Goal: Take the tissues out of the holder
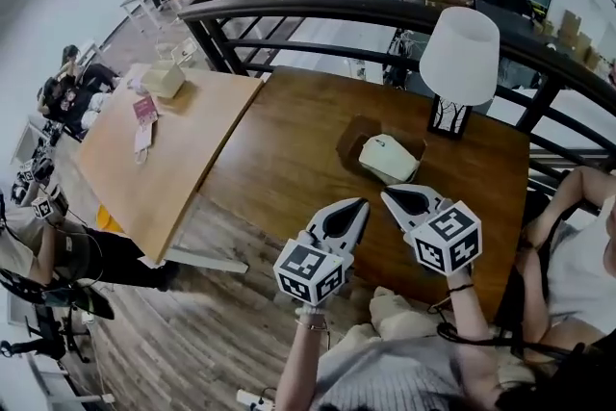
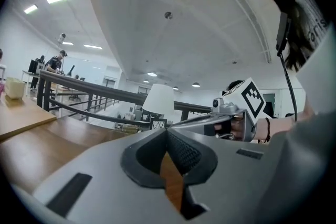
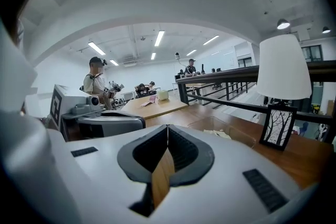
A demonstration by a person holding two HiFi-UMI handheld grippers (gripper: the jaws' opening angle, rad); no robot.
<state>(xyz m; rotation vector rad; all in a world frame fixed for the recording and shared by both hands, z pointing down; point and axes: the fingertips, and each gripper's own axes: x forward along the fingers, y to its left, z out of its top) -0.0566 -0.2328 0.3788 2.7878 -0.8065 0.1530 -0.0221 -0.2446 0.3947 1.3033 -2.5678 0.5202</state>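
- The light table (image 1: 144,168) lay well left of the holder (image 1: 352,134), meeting the dark table (image 1: 279,149) edge to edge.
- The left gripper (image 1: 360,205) hovered near the holder's near-left side, apart from it, with its jaws clenched tip to tip on nothing.
- The clear holder sat on the dark table, and the tissues (image 1: 388,159) lay inside it.
- The right gripper (image 1: 389,196) hung just at the holder's near side without touching it, jaws clenched and empty.
- The lamp (image 1: 460,63) stood upright just right of the holder, farther back.
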